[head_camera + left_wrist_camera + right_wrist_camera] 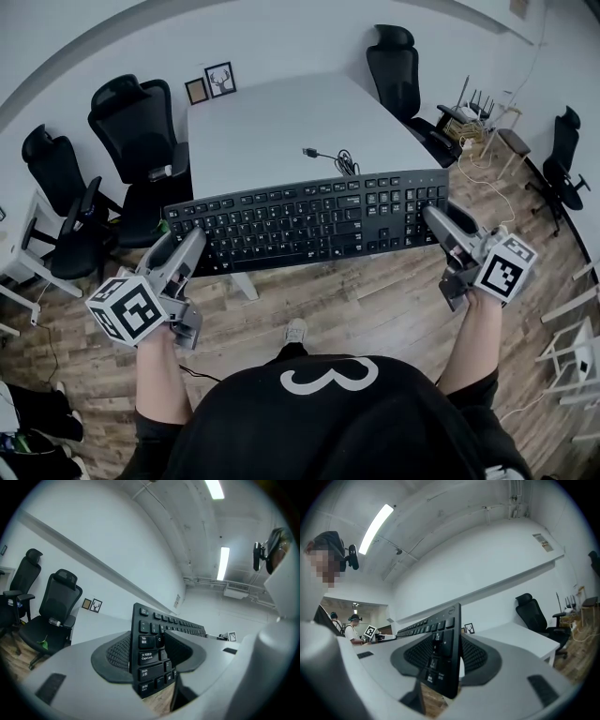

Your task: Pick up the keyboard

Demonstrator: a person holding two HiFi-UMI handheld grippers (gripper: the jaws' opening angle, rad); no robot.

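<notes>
The keyboard [309, 220] hangs level across the middle of the head view, held up in front of the white tabletop [272, 122] and above the wood floor [375, 300]. The left claw [185, 251] pinches its left end by the Tab and Caps Lock keys, while the right claw [439, 221] pinches its right end, with pads on both faces. A black cable [333, 159] lies on the tabletop just behind it.

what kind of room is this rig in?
Probably an office or meeting room: black office chairs around a white table, strip lights overhead, and a keyboard.
</notes>
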